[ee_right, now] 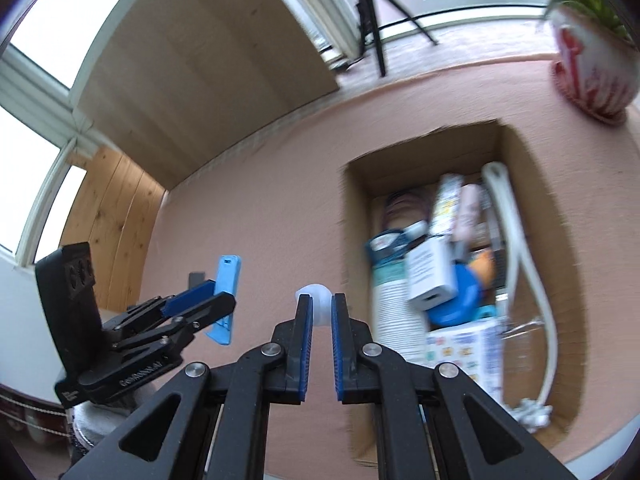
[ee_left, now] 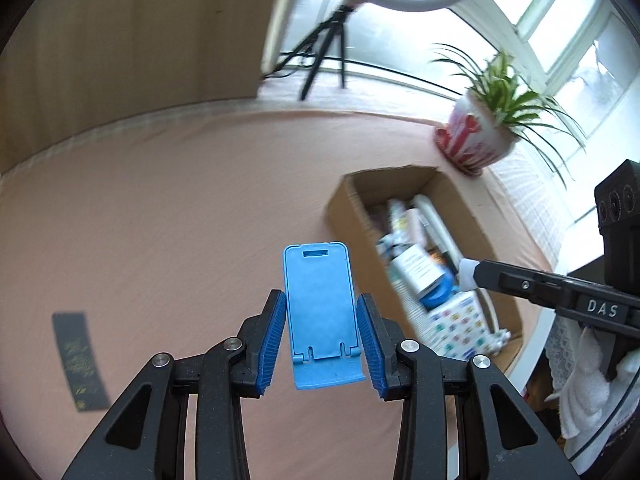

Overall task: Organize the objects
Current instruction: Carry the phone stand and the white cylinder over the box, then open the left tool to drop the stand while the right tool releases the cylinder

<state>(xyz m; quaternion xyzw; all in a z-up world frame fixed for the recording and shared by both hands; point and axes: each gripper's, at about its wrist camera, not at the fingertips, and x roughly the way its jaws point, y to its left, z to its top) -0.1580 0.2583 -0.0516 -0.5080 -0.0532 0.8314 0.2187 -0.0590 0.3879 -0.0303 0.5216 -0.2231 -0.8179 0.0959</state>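
Left gripper [ee_left: 321,312] clamps blue phone stand [ee_left: 320,308] between pads.

The pink tabletop [ee_left: 160,208] lies bare on the left — only a dark packet [ee_left: 80,360] near its edge. To the right, the open box [ee_right: 516,152] is crowded; a potted plant [ee_left: 480,136] stands just beyond it.

A green spider plant in a white ceramic pot with red patterning [ee_left: 474,136] stands on the pink cloth-covered table [ee_left: 180,208], at its far right corner. Beyond the pot, on the floor past the table's far edge, stands a black tripod [ee_left: 324,48]. Left of the pot, along the table's far side, rises a plain wooden panel [ee_right: 208,60].
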